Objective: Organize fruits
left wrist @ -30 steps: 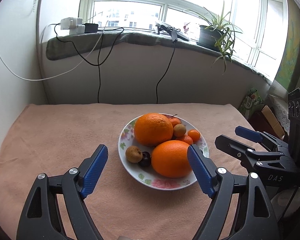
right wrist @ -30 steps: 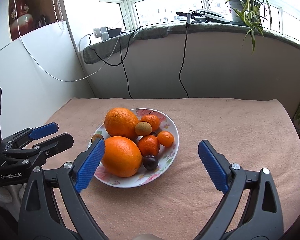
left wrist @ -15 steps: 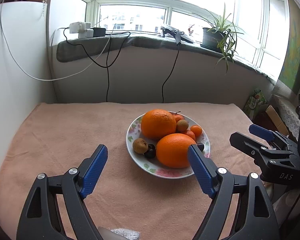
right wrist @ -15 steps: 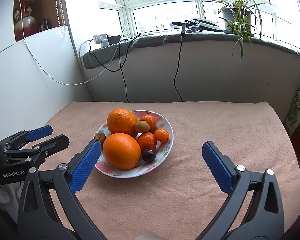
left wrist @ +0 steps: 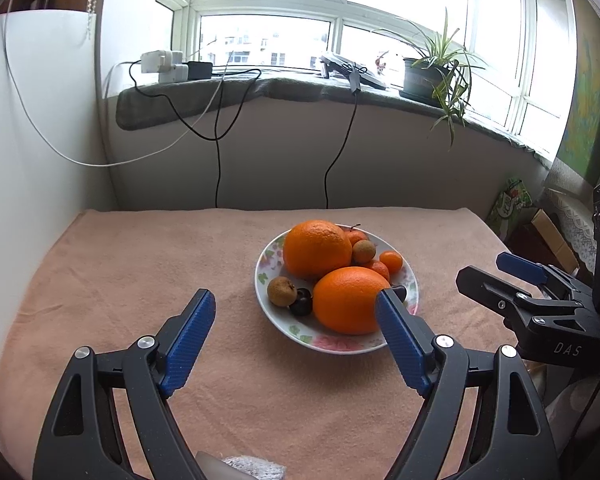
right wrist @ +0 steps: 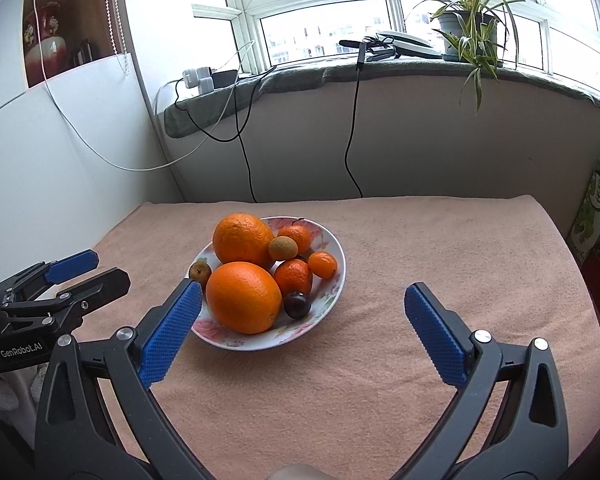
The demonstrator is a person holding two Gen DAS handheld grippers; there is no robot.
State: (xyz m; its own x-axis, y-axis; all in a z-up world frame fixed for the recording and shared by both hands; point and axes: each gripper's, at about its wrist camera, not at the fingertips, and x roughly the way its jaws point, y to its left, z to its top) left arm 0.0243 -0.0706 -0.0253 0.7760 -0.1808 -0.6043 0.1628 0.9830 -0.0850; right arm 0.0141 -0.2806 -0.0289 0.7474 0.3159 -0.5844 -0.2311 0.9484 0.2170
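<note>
a white floral-rimmed plate (right wrist: 332,240) heaped with two big oranges (right wrist: 249,297) and smaller fruits sits mid-way on the peach towel-covered tabletop (right wrist: 440,248). the left tongs (left wrist: 296,316) and right tongs (right wrist: 302,304), both blue-padded, hover before it, spread wide and empty.

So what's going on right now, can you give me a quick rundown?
Left gripper and right gripper both open, empty, short of the plate. Fruit all piled on it, near orange in front. Nothing in the way.
</note>
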